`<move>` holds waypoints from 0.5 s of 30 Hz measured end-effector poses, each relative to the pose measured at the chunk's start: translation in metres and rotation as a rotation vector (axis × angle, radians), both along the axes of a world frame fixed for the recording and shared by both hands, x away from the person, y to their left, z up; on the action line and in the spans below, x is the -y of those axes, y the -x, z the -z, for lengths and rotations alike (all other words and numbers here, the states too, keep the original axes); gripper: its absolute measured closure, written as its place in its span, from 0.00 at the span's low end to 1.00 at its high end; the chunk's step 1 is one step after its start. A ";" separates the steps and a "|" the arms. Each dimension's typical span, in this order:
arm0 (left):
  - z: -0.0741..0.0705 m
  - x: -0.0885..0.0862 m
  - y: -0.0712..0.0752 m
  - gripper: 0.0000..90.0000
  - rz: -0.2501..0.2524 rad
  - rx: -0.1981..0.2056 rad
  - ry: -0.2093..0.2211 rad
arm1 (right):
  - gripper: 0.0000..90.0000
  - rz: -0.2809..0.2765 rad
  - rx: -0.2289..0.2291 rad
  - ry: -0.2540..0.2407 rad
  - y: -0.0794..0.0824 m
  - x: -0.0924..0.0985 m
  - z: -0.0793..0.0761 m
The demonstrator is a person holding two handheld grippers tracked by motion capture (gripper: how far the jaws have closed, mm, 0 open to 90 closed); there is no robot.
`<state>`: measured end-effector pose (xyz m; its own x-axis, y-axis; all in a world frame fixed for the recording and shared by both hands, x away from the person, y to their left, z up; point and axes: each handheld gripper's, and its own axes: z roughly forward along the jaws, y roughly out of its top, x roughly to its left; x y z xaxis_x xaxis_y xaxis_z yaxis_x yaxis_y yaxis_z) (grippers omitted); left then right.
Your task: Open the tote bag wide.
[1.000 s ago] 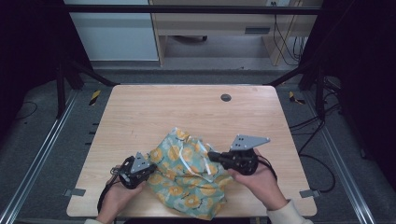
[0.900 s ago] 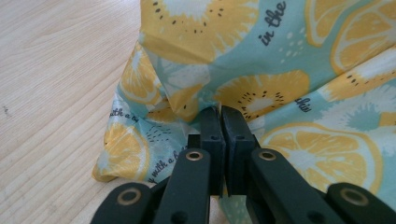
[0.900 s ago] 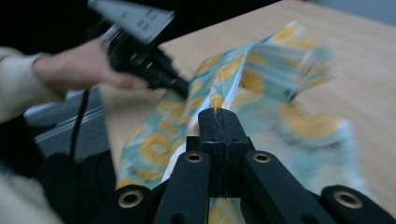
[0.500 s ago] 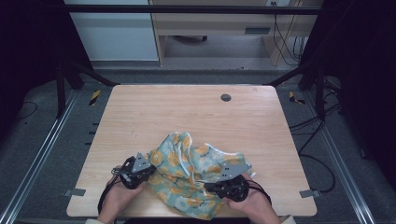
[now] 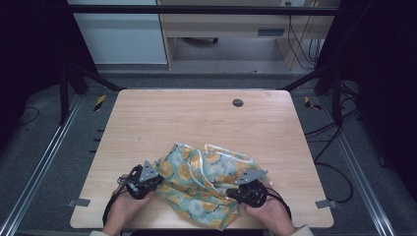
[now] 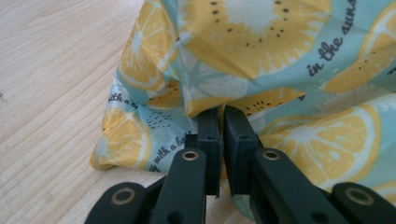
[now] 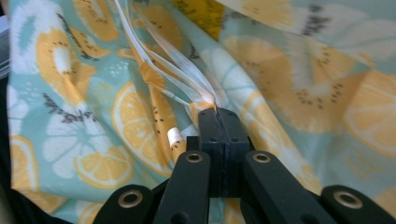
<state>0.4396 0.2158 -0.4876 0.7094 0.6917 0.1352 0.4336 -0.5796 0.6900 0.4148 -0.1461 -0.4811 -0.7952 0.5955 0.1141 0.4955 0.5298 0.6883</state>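
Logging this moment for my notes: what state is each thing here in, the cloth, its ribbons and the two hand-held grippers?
Fruit-print cloth: crumpled in a heap on the table, pinched at both sides.
White ribbons: slack, running across the cloth to the right jaws.
Left hand-held gripper: shut on a fold of the cloth, a thin gap between the jaws.
Right hand-held gripper: fully shut, clamping cloth where the ribbons meet.

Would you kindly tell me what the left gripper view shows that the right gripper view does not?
Left gripper view alone: the bare wooden table beside the cloth, printed words such as "in the sun", and the left tool pinching a fold.
Right gripper view alone: pale ribbon straps running into the shut right tool.
Both: the teal citrus-print cloth and a pair of black jaws closed on it.
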 end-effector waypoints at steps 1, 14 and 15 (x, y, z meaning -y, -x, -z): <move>-0.001 -0.001 0.001 0.94 -0.003 0.005 0.004 | 1.00 0.003 0.000 -0.005 0.000 0.001 0.000; -0.045 -0.009 0.024 0.53 -0.018 0.082 0.166 | 1.00 -0.020 0.009 -0.022 0.002 -0.002 0.001; -0.052 -0.006 0.025 0.52 -0.008 0.083 0.173 | 1.00 -0.022 0.009 -0.021 0.002 -0.002 0.001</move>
<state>0.4150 0.2217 -0.4355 0.6952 0.7152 0.0718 0.3747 -0.4459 0.8129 0.4132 -0.1443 -0.4817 -0.8094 0.5750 0.1193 0.4774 0.5260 0.7038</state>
